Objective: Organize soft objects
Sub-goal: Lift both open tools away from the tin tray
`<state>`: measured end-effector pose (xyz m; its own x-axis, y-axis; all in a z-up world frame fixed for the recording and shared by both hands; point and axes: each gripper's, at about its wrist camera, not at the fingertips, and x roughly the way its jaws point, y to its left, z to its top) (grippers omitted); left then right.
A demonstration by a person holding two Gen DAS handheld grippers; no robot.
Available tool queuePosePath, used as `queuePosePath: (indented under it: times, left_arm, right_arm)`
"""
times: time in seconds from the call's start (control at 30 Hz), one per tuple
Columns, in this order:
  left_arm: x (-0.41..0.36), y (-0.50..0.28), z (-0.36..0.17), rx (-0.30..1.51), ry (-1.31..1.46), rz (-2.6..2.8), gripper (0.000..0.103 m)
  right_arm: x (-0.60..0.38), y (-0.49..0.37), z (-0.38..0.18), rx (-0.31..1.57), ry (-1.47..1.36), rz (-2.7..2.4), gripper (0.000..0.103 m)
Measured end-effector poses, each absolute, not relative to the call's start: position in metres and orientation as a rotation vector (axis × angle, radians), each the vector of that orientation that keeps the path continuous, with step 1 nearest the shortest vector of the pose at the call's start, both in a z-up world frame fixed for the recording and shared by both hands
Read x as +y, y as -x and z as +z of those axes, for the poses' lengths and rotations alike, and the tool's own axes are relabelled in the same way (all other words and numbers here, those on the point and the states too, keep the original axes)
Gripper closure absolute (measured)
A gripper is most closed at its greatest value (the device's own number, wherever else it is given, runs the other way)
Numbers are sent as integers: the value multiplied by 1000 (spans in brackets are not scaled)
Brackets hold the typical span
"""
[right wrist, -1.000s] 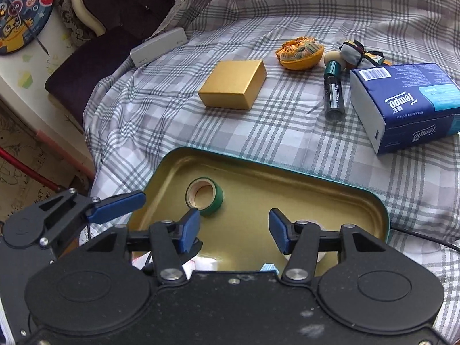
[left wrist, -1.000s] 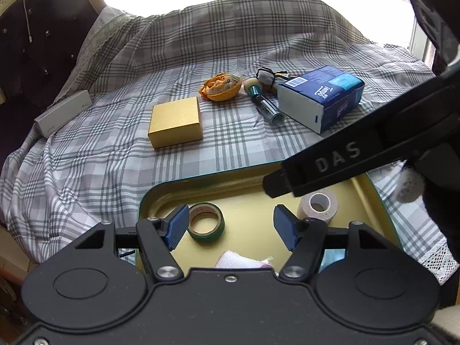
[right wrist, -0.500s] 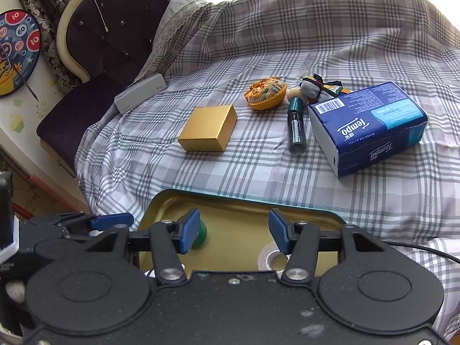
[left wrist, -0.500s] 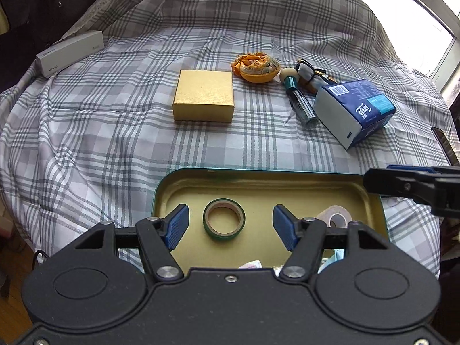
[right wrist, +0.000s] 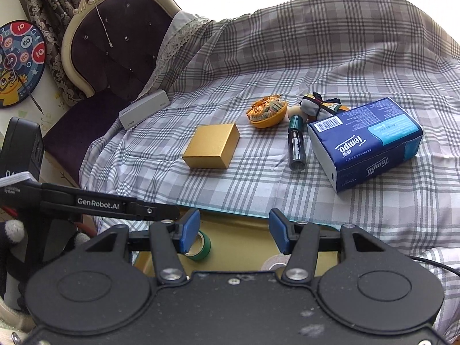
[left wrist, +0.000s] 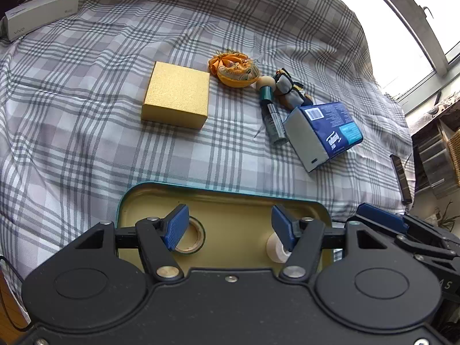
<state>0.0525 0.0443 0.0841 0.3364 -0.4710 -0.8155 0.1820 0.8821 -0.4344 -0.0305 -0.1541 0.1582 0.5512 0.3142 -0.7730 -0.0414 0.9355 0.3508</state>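
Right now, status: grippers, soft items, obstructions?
Left gripper open, empty, jaws just closing slightly; right gripper open, empty. Blue tissue pack and orange fabric pouch still on checked cloth. Nothing blocking.

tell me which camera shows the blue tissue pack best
The right wrist view: the blue tissue pack lies large and close, its top and long side showing, brand lettering and barcode legible. The left wrist view shows the pack smaller and end-on, mostly its pale end face, print foreshortened.
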Motion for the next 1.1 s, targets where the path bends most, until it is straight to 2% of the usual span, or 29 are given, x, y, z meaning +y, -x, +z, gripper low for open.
queuePosePath:
  times: [0.17,0.37,0.5,0.8,1.1]
  left_arm:
    - [48,-58,96,1084,273,-417,44]
    - [53,-57,111,915,212,-333,43]
    - [57,-58,118,823,186,-287,39]
    - [58,-57,123,683,189,-290,39]
    - [38,-75,116,753,113,-347,38]
  right_arm:
    - [-159,31,161,949,-316,190,50]
    - [-164,30,163,930,-319,152,49]
    - [-165,29,164,916,-302,123,44]
    - [-167,30,169,809,-295,20,32]
    - [-174,7,165,821,-263,-25,32]
